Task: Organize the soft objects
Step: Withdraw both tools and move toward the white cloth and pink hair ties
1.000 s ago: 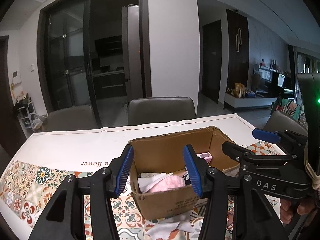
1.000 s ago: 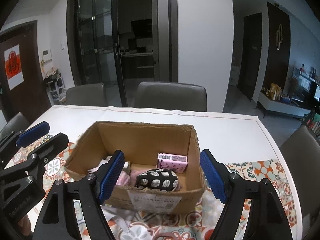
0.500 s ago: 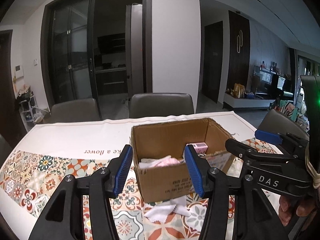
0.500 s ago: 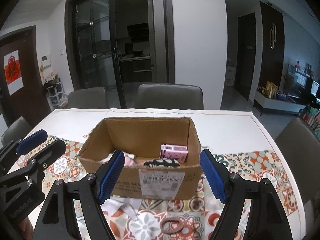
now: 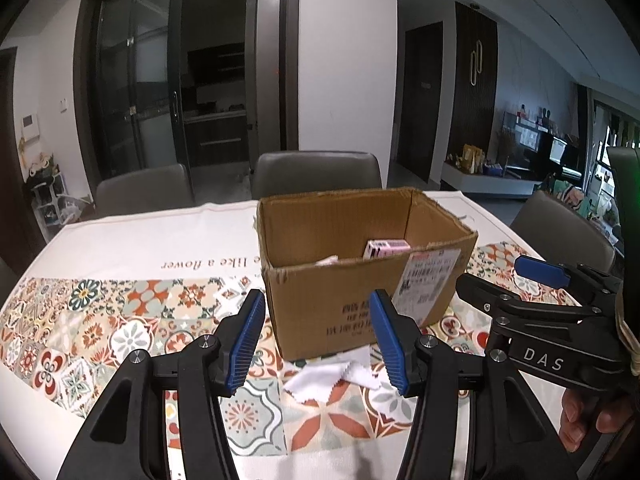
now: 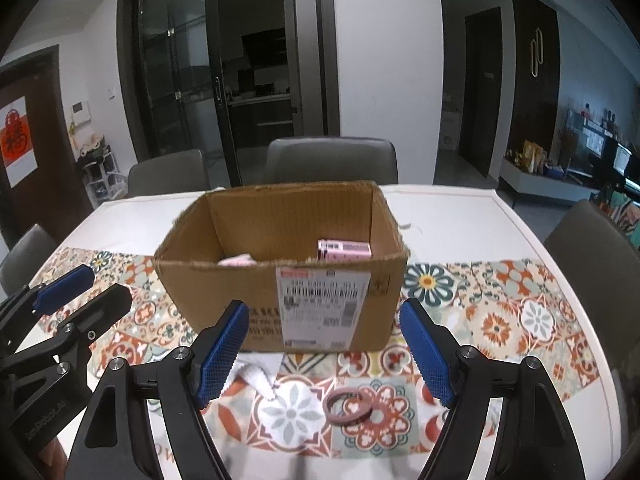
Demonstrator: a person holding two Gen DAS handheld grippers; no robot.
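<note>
An open cardboard box (image 5: 352, 300) (image 6: 224, 296) stands on the patterned tablecloth. Inside it I see a pink packet (image 5: 386, 247) (image 6: 343, 249) and a bit of pink-white cloth (image 6: 239, 260). A white cloth (image 5: 332, 378) (image 6: 256, 378) lies on the table in front of the box. Pinkish-brown hair ties (image 6: 349, 403) lie in front of it too. My left gripper (image 5: 318, 344) is open and empty, just short of the box and above the white cloth. My right gripper (image 6: 322, 354) is open and empty, over the hair ties.
The table (image 5: 120, 248) carries a white cloth with a tiled pattern band. Grey chairs (image 5: 316, 176) (image 6: 332, 160) stand at the far side, another at the right (image 6: 596, 248). The right gripper shows at the right of the left wrist view (image 5: 552, 320).
Both grippers have drawn back and down from above the box. The box's inside is now mostly hidden behind its front wall, and the white cloth and hair ties have come into view.
</note>
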